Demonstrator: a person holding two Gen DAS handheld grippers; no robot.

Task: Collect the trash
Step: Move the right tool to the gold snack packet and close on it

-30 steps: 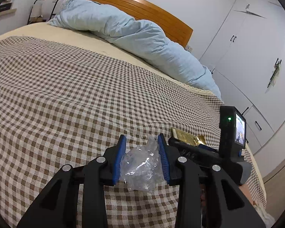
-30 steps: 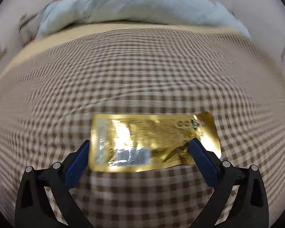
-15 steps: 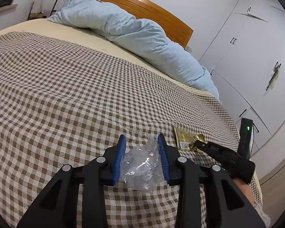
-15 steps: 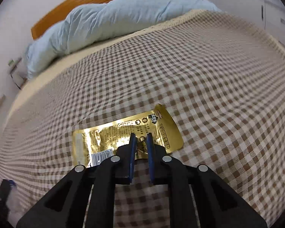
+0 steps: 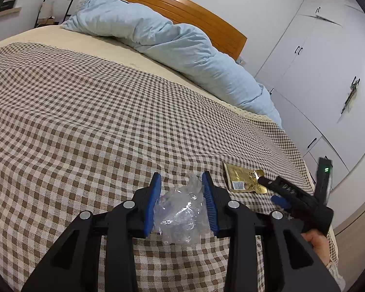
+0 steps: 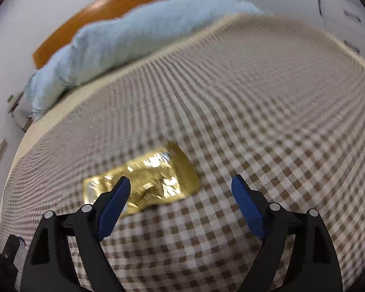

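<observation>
Bedroom in home. Large bed (image 5: pixel 90 112) fills view, covered by brown-and-white checked spread over cream sheet. Light blue duvet (image 5: pixel 172 46) bunched along head end, against orange wooden headboard (image 5: pixel 182 7). White built-in wardrobe (image 5: pixel 323 77) with dark handles runs along wall at right. Small black-framed side stand (image 5: pixel 58 4) beside bed in far corner. Plain white walls.
</observation>
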